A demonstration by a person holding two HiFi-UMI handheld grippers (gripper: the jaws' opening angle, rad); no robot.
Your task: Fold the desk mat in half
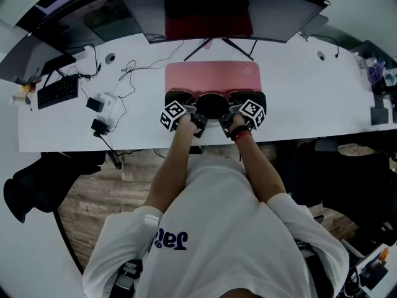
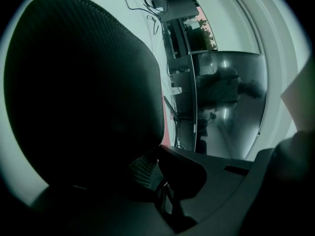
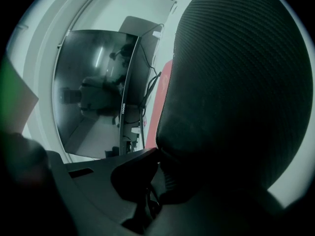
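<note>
The desk mat lies in the middle of the white desk, pink face (image 1: 212, 75) up. Its near edge is lifted and curled back toward the monitor, showing the black textured underside (image 1: 214, 102). My left gripper (image 1: 193, 112) and right gripper (image 1: 231, 112) sit side by side at that raised edge, each shut on it. In the left gripper view the black underside (image 2: 83, 97) fills the left, pinched at the left gripper (image 2: 160, 156). In the right gripper view the black underside (image 3: 231, 92) fills the right, pinched at the right gripper (image 3: 156, 154). A sliver of pink (image 3: 160, 97) shows past it.
A wide curved monitor (image 1: 211, 11) stands behind the mat, its stand legs (image 1: 214, 45) just beyond the mat's far edge. On the desk (image 1: 304, 98) to the left lie a keyboard (image 1: 57, 92) and a white device with cables (image 1: 105, 107). A black chair (image 1: 37, 185) sits at lower left.
</note>
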